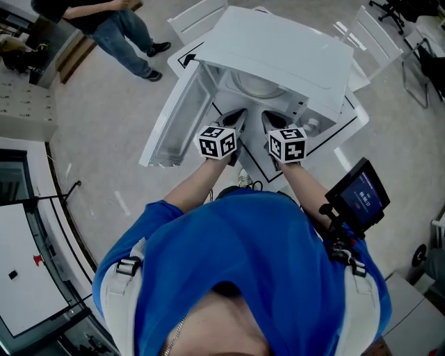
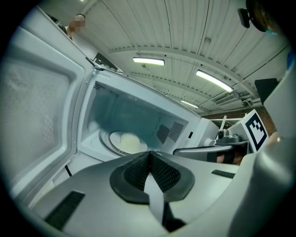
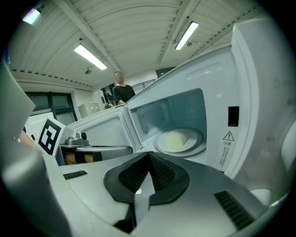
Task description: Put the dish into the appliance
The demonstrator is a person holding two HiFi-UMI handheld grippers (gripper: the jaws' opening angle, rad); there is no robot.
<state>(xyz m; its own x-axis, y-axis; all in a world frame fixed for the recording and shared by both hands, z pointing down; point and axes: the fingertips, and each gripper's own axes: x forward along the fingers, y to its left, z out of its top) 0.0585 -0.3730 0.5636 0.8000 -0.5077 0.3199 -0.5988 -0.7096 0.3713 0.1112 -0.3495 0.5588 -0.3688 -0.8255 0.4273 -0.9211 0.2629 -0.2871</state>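
A white microwave (image 1: 278, 49) stands with its door (image 1: 174, 118) swung open to the left. On its glass turntable lies a pale dish (image 2: 126, 141), also visible in the right gripper view as the dish (image 3: 178, 139) and from the head as the dish (image 1: 257, 85). My left gripper (image 1: 233, 122) and right gripper (image 1: 273, 125) hover side by side just before the opening. Both are shut with nothing between their jaws: the left gripper (image 2: 149, 155) and the right gripper (image 3: 149, 156) each point into the cavity, apart from the dish.
A person (image 1: 118, 28) stands at the far left beyond the open door. A dark screen (image 1: 358, 195) on a mount sits at my right side. White chairs (image 1: 198, 17) stand behind the microwave. A warning label (image 3: 228, 148) marks the microwave's right front panel.
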